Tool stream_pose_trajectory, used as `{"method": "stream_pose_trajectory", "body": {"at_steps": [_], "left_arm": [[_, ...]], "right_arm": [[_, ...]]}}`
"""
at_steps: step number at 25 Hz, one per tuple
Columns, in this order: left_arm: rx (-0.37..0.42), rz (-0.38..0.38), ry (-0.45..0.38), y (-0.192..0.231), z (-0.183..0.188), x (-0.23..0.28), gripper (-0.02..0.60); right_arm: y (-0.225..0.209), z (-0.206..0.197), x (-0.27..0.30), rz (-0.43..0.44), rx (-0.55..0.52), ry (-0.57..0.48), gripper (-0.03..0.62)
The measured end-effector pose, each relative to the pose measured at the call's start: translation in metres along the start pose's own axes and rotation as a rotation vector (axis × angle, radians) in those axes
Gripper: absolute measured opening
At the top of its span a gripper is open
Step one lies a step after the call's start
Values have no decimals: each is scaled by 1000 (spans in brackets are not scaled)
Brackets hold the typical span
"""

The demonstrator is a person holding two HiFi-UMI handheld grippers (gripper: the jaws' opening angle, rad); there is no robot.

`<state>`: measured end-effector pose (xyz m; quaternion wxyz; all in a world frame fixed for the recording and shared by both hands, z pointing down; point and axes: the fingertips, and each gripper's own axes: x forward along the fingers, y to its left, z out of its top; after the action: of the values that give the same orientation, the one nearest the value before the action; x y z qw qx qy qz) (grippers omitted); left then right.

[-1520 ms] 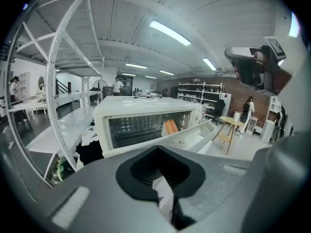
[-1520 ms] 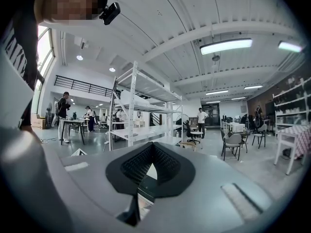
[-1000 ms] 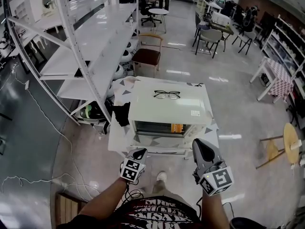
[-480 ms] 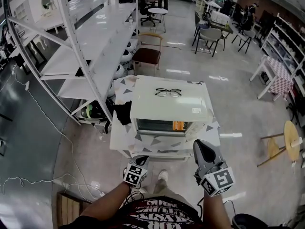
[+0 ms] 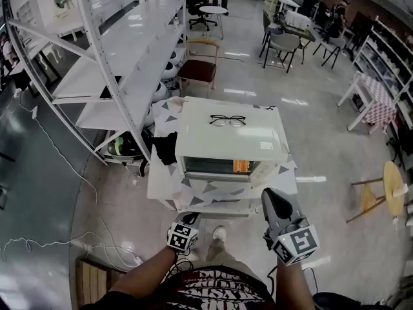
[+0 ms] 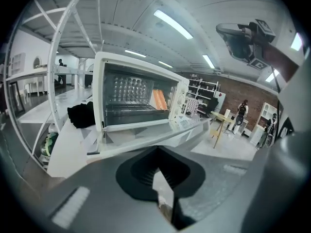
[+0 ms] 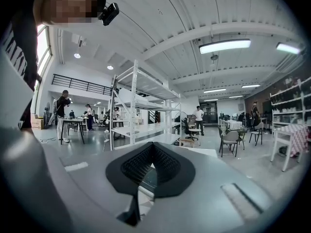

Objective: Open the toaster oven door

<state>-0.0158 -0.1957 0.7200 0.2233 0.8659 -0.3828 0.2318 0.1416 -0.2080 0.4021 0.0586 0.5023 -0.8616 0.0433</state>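
The white toaster oven [image 5: 226,141] stands on a low table covered with a triangle-print cloth [image 5: 164,186]. In the left gripper view its glass door [image 6: 146,129] hangs folded down flat in front of the cavity [image 6: 136,101], where the wire rack and an orange item [image 6: 159,99] show. My left gripper [image 5: 191,217] is shut on nothing, held low before the table's front edge and apart from the door. Further right at about the same distance, my right gripper [image 5: 270,195] is also shut and empty. Both jaw pairs [image 6: 163,198] [image 7: 146,183] meet with nothing between them.
Black-framed glasses [image 5: 228,120] lie on the oven's top. A black cloth [image 5: 164,148] sits left of the oven. A white shelving rack [image 5: 122,63] runs along the left and a brown-seated chair [image 5: 198,76] stands behind the table. People [image 7: 198,116] stand far off.
My left gripper has drawn back from the oven's front towards my body. The table sits slightly farther away in the head view. The right gripper has barely moved.
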Motion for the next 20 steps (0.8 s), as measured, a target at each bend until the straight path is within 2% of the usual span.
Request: {"method": "stream_pose_trajectory", "body": {"at_steps": [6, 13, 20], "left_arm": [[-41, 9, -4, 1, -15, 5, 1], [-64, 57, -29, 3, -35, 12, 1], [-47, 55, -71, 3, -48, 18, 1]], "right_arm": [[-4, -10, -2, -1, 15, 26, 26], [-9, -28, -4, 2, 35, 67, 26], [-5, -44, 4, 26, 51, 92, 26]]}}
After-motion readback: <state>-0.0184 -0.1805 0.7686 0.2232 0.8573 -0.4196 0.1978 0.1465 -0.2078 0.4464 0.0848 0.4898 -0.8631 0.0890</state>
